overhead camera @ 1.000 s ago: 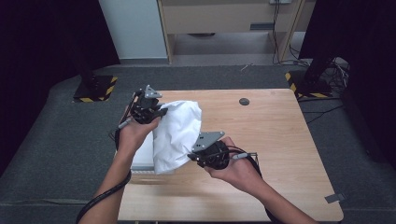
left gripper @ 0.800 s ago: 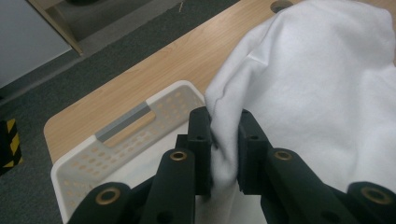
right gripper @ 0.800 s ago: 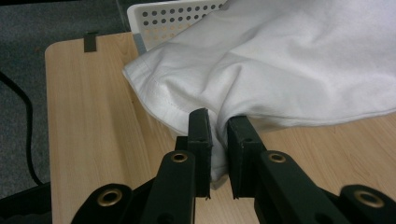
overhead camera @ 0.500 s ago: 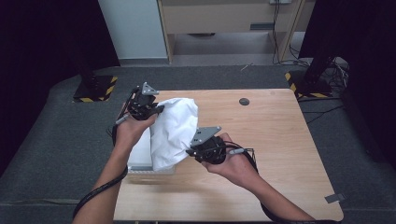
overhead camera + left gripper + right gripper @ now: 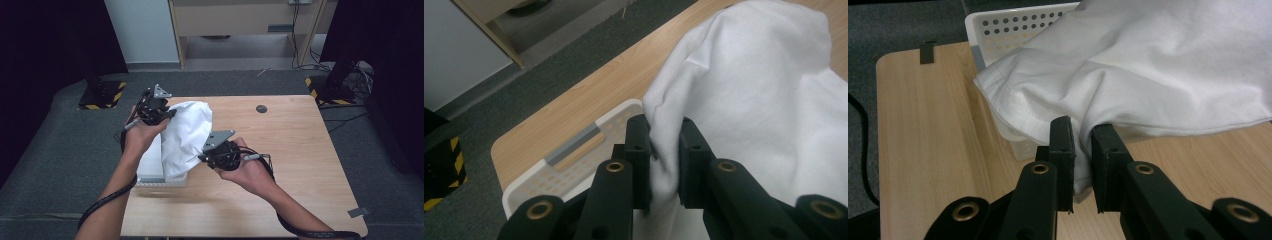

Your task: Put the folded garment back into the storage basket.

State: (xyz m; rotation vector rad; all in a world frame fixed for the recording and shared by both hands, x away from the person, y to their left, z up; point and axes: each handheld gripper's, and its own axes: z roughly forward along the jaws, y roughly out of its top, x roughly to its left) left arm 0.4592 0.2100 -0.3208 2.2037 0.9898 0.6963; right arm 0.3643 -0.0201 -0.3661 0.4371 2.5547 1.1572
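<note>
A white cloth point(image 5: 185, 135) hangs stretched between my two grippers above a white perforated basket point(image 5: 150, 165) at the table's left side. My left gripper point(image 5: 167, 113) is shut on the cloth's far upper edge; in the left gripper view the fabric point(image 5: 744, 90) is pinched between the black jaws of that gripper point(image 5: 663, 150). My right gripper point(image 5: 206, 156) is shut on the cloth's near lower edge; the right gripper view has a hemmed fold point(image 5: 1048, 95) clamped in the gripper point(image 5: 1082, 155), with the basket point(image 5: 1013, 30) behind it.
The wooden table point(image 5: 280, 165) is bare to the right of the cloth, apart from a small dark round disc point(image 5: 261, 108) near its far edge. Grey carpet surrounds the table. A shelf unit point(image 5: 240, 25) stands beyond it.
Both grippers and the cloth shifted slightly left, bringing the cloth further over the basket. Both grips are unchanged.
</note>
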